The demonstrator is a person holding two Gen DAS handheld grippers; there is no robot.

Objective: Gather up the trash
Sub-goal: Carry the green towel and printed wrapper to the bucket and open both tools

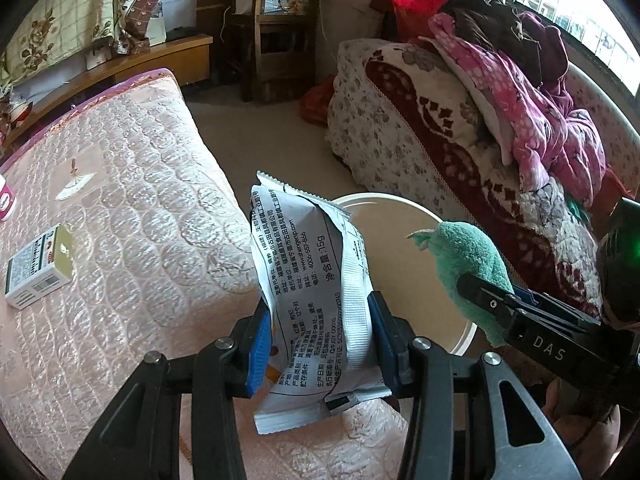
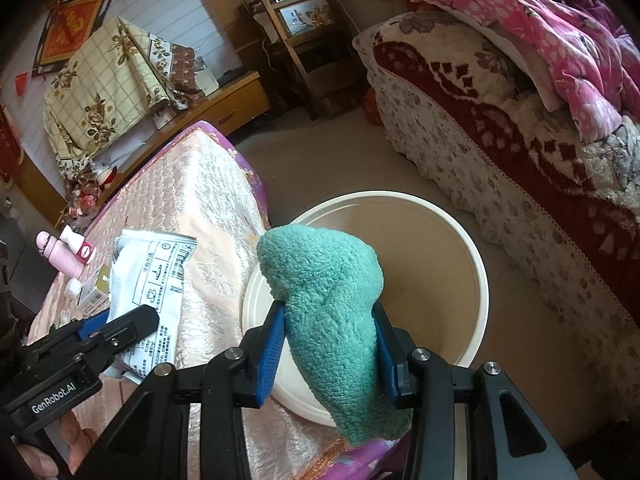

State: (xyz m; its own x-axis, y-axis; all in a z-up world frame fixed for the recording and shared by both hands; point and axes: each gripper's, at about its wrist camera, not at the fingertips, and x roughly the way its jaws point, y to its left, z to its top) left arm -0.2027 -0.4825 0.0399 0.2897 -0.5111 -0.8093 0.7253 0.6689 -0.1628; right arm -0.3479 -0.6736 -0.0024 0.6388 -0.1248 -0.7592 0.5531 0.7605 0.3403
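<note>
A white snack wrapper is clamped between the blue pads of the left tool, and a green fluffy cloth is clamped in the right tool. Both pieces are held just in front of the tools, above the edge of the mattress, with the cream bucket directly ahead and below. The bucket looks bare inside, so nothing is judged to be dropped yet. The two pieces are picked up, but their release is left to do. Farther to the left of the left tool, a small box lies on the mattress, and pink bottles are seen beyond it; whether these count as trash cannot be told.
</note>
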